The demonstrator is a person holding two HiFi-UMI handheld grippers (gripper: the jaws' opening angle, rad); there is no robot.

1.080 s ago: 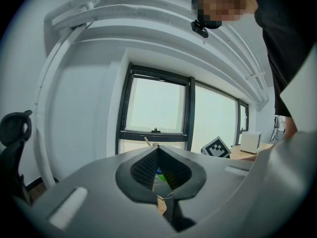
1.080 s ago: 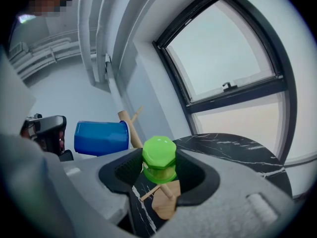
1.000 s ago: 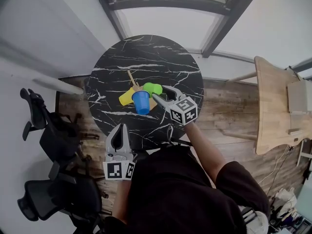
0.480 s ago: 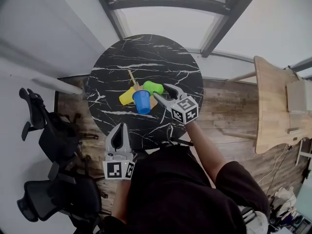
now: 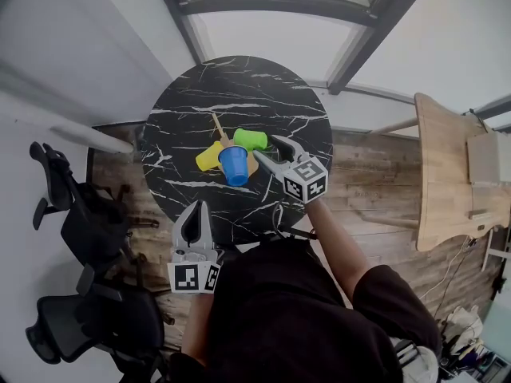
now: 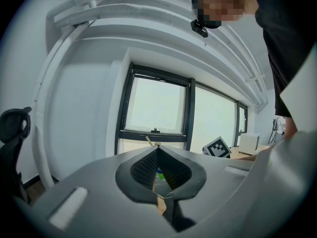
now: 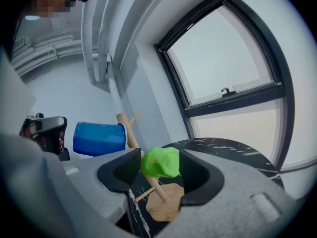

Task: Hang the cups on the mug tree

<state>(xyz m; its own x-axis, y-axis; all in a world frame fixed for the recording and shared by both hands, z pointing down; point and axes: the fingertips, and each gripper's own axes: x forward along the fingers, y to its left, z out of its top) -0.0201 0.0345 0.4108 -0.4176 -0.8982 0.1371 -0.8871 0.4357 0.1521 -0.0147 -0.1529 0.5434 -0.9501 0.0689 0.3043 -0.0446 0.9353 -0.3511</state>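
The green cup (image 7: 160, 162) hangs on a peg of the mug tree (image 7: 163, 207) on the black table (image 5: 239, 86). It lies sideways, its long axis near level and pointing from the trunk toward the right gripper (image 5: 267, 148). That gripper's jaws have just been opening and stand spread, the cup between them. The blue cup (image 5: 233, 165) and yellow cup (image 5: 209, 157) make 3 on the tree. The left gripper (image 5: 194, 210), jaws pressed together on nothing, is by the table's near edge

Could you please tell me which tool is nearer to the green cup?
Right. The right tool has the green cup ungripped between its jaw tips, which have just been opening. The left tool, shut, is back at the near edge of the table.
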